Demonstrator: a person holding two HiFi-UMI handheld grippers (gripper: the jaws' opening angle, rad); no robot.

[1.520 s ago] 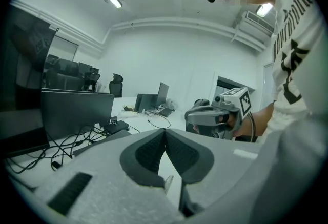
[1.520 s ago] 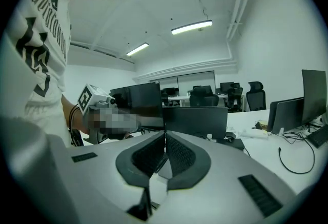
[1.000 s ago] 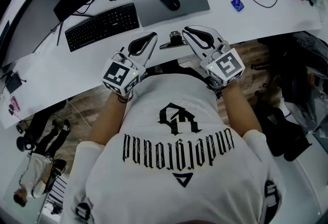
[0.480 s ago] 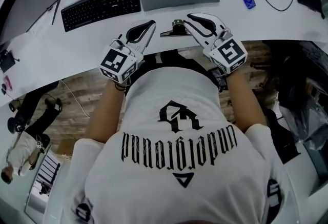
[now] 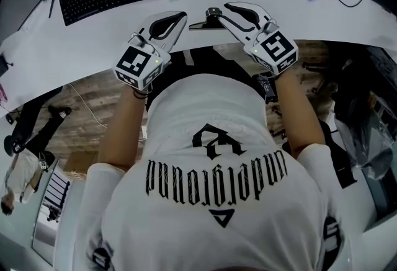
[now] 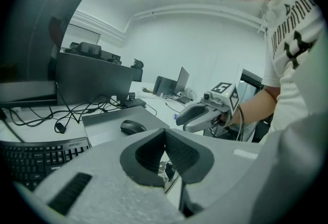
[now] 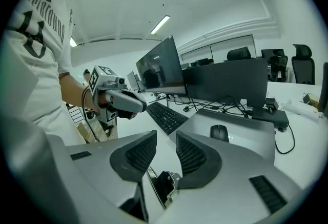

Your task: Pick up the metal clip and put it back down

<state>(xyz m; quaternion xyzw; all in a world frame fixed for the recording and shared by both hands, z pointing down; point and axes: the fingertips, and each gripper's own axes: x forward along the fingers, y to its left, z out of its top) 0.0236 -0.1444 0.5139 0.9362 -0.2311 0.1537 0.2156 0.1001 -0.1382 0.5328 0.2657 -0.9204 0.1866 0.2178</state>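
Barely anything shifted relative to the desk: left gripper [image 5: 180,17] jaws together, empty; right gripper [image 5: 231,8] jaws slightly apart, nothing clamped. Black-and-silver metal clip [image 5: 206,19] still lies on white desk [image 5: 93,46] between them, just under right's gap. Pick-up looks unstarted.

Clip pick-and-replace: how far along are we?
Done: nothing I can confirm. The metal clip lies on the desk, which fits either not started or already put back. In hand: nothing. The right hand-held gripper sits beside the clip with its jaws apart, and the left hand-held gripper is shut and empty. Left: if not started, grasp, lift, set down.
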